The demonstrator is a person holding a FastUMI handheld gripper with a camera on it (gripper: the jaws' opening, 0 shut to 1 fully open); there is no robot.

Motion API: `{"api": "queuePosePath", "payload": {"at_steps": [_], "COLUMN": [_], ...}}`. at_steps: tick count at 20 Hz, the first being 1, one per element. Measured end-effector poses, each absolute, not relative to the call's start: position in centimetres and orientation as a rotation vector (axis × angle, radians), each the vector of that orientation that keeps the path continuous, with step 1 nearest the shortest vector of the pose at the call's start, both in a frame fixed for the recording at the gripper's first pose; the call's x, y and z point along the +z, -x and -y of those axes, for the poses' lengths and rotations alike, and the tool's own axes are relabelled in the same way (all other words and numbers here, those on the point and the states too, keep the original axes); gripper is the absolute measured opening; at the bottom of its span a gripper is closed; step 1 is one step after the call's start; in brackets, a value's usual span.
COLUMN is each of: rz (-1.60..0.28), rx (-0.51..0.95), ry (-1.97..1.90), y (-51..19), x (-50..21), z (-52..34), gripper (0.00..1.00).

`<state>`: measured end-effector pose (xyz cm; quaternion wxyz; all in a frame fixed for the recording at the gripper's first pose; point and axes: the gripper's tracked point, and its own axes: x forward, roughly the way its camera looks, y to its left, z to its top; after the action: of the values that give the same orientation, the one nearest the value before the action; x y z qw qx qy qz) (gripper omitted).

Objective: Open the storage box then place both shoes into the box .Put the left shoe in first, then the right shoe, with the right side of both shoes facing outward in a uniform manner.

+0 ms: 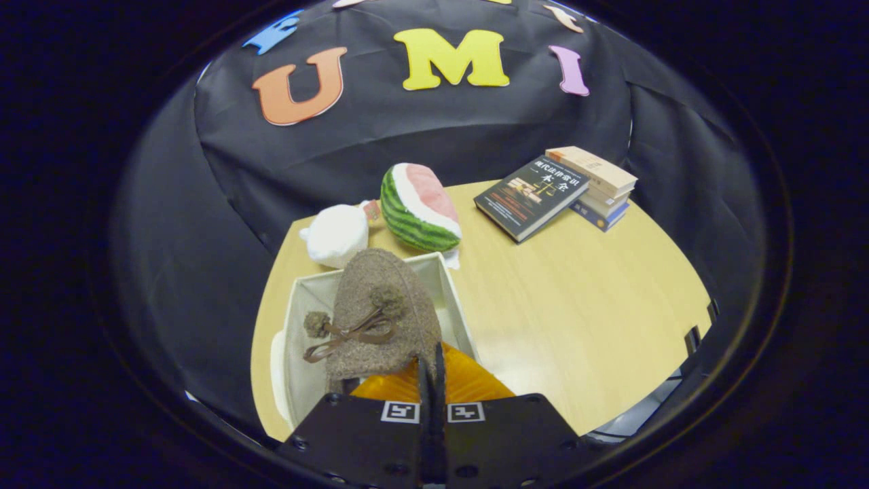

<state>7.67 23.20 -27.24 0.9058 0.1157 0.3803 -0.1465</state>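
over the storage box (pixel 299 319), gripper (pixel 432 367) fingers pinch the shoe (pixel 380 312); its heel hidden behind them.

Black cloth wall (pixel 434 129) across the upper frame; light wooden table (pixel 584 305) below, glare patch at lower centre.

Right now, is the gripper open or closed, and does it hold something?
Gripper: closed, its fingers pinching the brown shoe at its rear edge and holding it over the open storage box.
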Motion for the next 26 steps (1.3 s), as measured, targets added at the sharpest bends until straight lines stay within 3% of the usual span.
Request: {"api": "queuePosePath", "payload": {"at_steps": [9,14,19,20,24,26], "rz": [-0.832,-0.861,-0.795,-0.777,-0.693,-0.661], "rx": [-0.379,-0.351,-0.299,-0.278,-0.235,-0.225], "ry": [-0.054,-0.080,-0.069,-0.074,-0.073,-0.080], "y": [-7.1,-7.6,-8.4,-8.6,-8.1,-7.5], "x": [-30.7,-31.5,-29.1,-28.3,-25.3,-23.8], "z": [-23.7,-24.1,-24.5,-24.6,-23.8,-23.2], "gripper": [0.02,0.15,0.22,0.28,0.83,0.98]}}
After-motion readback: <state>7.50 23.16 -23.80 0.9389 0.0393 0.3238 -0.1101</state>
